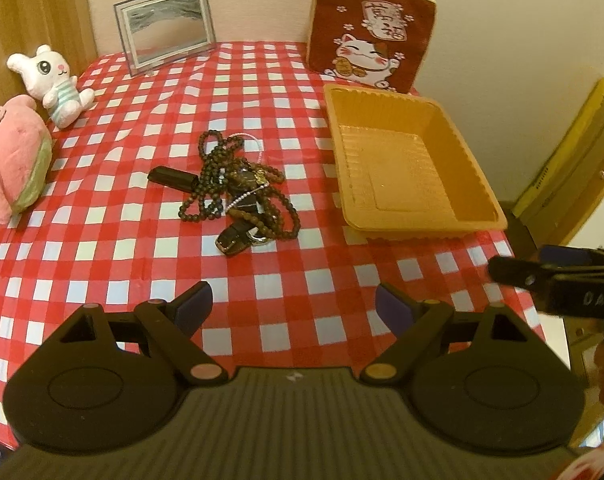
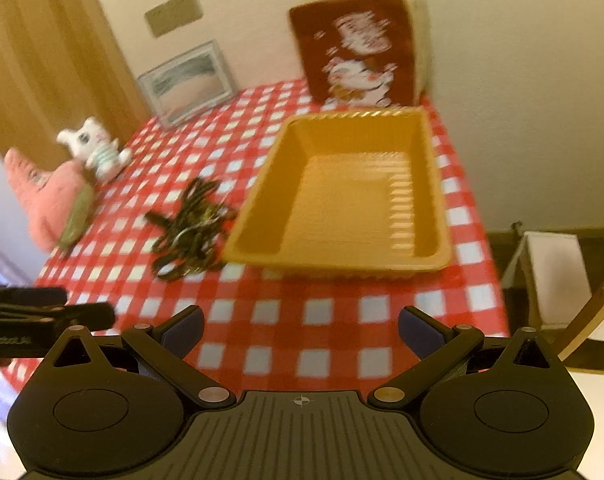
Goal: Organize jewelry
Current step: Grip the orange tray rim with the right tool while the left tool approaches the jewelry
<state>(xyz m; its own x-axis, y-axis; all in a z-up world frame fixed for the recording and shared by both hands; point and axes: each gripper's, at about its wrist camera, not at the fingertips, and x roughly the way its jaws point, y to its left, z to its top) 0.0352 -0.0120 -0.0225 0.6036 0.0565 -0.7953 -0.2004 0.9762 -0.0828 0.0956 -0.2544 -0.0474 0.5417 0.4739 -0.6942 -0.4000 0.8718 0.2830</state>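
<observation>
A tangled pile of jewelry [image 1: 238,188], dark bead necklaces, a thin silver chain and a dark-strapped watch, lies on the red checked tablecloth [image 1: 262,92]. An empty orange tray [image 1: 473,160] stands to its right. My left gripper [image 1: 294,306] is open and empty, above the cloth in front of the pile. My right gripper [image 2: 300,330] is open and empty, in front of the tray [image 2: 262,200]; the pile [image 2: 190,228] shows blurred at its left. Each gripper shows at the edge of the other's view.
A white plush rabbit [image 1: 56,82] and a pink plush [image 1: 10,156] sit at the left. A framed picture [image 1: 166,26] and a red lucky-cat cushion [image 1: 369,36] stand at the back by the wall. The table's right edge drops beside the tray.
</observation>
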